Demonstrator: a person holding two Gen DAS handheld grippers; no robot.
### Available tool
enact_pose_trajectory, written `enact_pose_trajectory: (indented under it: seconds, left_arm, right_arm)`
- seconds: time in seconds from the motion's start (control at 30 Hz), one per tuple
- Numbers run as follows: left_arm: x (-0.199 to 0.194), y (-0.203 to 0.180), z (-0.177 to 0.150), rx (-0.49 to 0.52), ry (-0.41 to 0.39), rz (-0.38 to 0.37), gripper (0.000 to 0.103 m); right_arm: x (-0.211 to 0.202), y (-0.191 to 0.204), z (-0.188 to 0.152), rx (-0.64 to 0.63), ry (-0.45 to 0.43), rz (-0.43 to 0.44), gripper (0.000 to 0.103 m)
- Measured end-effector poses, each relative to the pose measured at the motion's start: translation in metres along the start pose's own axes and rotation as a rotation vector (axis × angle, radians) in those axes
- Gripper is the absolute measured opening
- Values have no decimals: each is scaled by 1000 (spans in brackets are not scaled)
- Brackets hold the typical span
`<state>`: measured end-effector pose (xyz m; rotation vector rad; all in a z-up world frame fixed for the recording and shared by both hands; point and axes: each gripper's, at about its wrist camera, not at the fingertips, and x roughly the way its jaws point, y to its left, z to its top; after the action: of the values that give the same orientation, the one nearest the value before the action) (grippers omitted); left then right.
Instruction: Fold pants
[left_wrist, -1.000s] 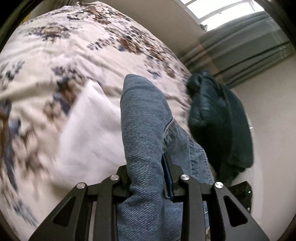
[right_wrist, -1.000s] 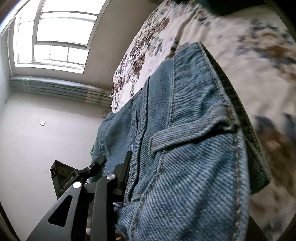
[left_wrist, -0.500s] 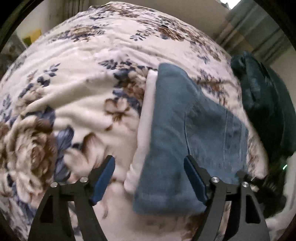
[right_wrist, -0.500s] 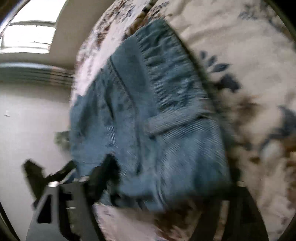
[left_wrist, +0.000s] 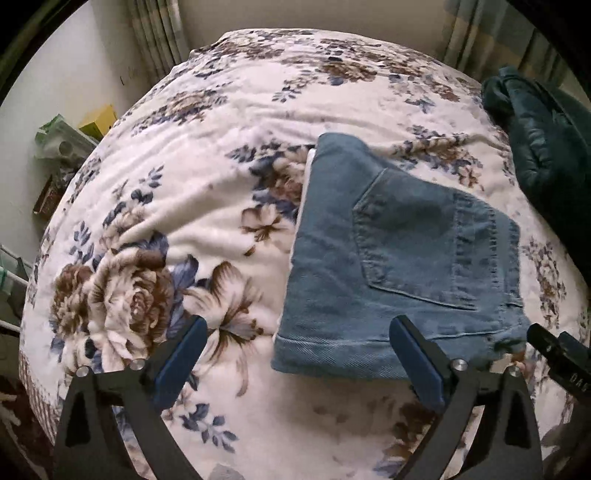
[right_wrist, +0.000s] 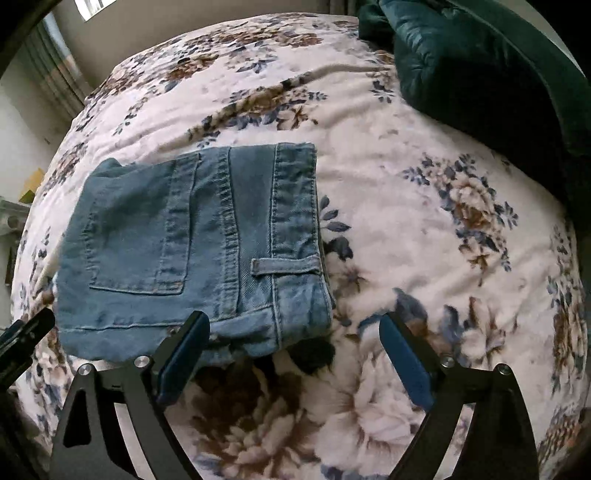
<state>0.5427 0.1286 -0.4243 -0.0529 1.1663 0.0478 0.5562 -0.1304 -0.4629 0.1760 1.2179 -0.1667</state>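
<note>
The blue denim pants (left_wrist: 399, 266) lie folded into a compact rectangle on the floral bedspread, back pocket up; they also show in the right wrist view (right_wrist: 192, 243). A white garment edge (left_wrist: 304, 188) peeks out under their left side. My left gripper (left_wrist: 295, 354) is open and empty, just in front of the pants' near left edge. My right gripper (right_wrist: 295, 350) is open and empty, just in front of the pants' near right corner by the waistband. The right gripper's tip shows at the left wrist view's right edge (left_wrist: 557, 354).
The floral bedspread (left_wrist: 184, 192) covers the bed. A dark green jacket (right_wrist: 480, 66) lies at the far right, also in the left wrist view (left_wrist: 546, 147). A yellow box (left_wrist: 98, 120) and clutter stand beside the bed at left. Curtains hang behind.
Both grippers held the pants a second ago; they have let go, opened and pulled back. The pants now lie flat and folded on the bed.
</note>
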Motion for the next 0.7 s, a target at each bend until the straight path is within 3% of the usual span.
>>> enact_pose_trajectory:
  seconds: [0.37, 0.7]
  left_arm:
    - [-99, -28, -18, 42, -98, 9, 101]
    - [-222, -41, -72, 56, -173, -1, 101]
  right_arm:
    - [-92, -8, -31, -15, -87, -2, 95]
    - [-229, -32, -86, -53, -190, 11, 95]
